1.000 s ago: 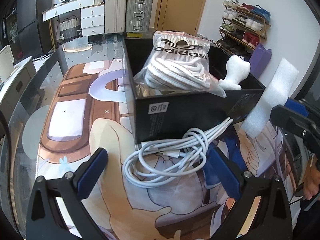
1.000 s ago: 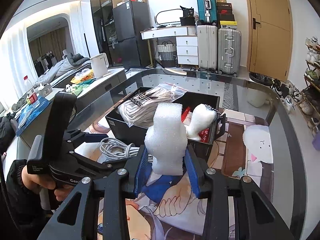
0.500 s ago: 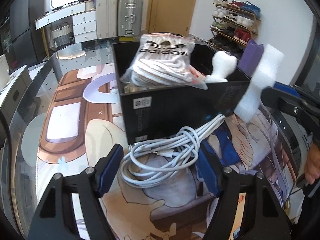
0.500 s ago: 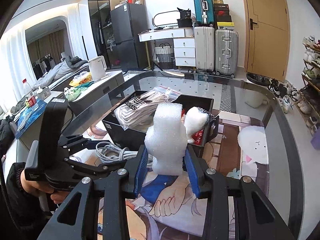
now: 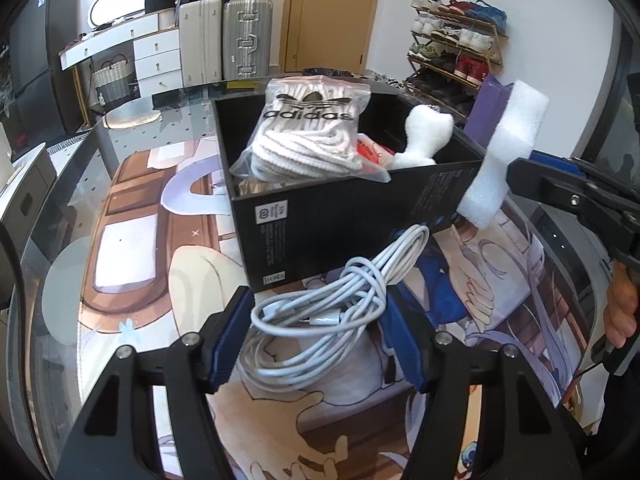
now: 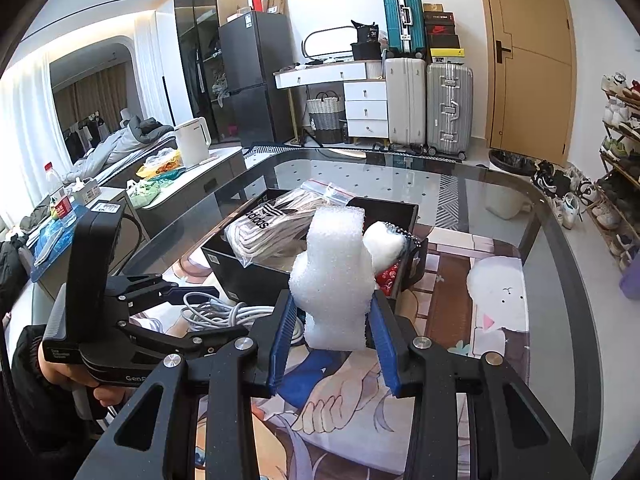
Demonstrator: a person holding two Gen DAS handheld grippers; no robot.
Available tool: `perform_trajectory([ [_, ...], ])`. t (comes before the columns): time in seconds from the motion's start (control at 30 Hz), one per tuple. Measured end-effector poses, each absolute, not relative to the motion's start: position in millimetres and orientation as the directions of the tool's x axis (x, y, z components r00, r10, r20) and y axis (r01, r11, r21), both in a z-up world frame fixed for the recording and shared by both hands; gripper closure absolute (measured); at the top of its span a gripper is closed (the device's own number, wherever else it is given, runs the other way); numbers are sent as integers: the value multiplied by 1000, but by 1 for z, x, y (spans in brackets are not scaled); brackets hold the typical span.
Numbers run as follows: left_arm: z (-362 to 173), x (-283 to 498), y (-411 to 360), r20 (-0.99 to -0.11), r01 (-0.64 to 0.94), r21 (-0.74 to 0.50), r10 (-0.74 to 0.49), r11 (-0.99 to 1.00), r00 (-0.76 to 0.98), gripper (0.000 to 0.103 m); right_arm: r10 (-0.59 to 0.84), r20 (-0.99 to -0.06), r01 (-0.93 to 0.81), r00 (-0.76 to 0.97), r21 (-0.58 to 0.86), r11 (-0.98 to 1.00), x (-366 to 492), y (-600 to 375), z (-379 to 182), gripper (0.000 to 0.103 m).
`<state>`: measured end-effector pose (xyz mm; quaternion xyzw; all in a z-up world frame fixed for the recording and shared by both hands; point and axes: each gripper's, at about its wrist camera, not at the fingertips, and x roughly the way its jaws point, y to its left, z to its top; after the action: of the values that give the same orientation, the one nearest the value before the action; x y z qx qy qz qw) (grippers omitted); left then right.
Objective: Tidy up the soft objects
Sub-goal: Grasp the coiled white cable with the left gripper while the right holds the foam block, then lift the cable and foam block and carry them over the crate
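The left tongs [image 5: 320,332] have just been closing around the bundle of coiled white cable [image 5: 320,312], which lies on the illustrated mat over the glass surface [image 5: 132,152], just in front of the open black cardboard box [image 5: 320,216]; whether the blue pads press it cannot be told. The right tongs [image 6: 334,340] pinch a white foam block [image 6: 334,276], held up beside the box's near corner. A clear bag of white socks [image 5: 308,136] leans inside the box.

We see a glass table [image 6: 552,264] covered by a printed cartoon mat [image 5: 132,248], with a black box [image 5: 340,216] and a coiled white cable [image 5: 320,320] on it.
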<state>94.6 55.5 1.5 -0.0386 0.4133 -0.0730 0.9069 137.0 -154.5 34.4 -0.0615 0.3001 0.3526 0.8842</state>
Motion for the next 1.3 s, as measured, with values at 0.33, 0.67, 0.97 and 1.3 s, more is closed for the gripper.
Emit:
perform_trajectory([
  [0.33,14,87,49,-725,139,-120,-182,983,664,38,590,-560,-660,581,100,745,138,-158,40,65],
  [0.67,38,75,43,-672,172,-123,-210,977,710,38,600,-533,-658,597,103,746,135,-167,49,65],
  [0.97,58,68,52,-629,162,-143,-216,976,747,38,610,-503,-650,613,119,751,133,-179,62,65],
  [1.3,77,75,66,-576,80,-184,-174,980,799,38,625,-506,-648,594,158,745,139,-181,60,65],
])
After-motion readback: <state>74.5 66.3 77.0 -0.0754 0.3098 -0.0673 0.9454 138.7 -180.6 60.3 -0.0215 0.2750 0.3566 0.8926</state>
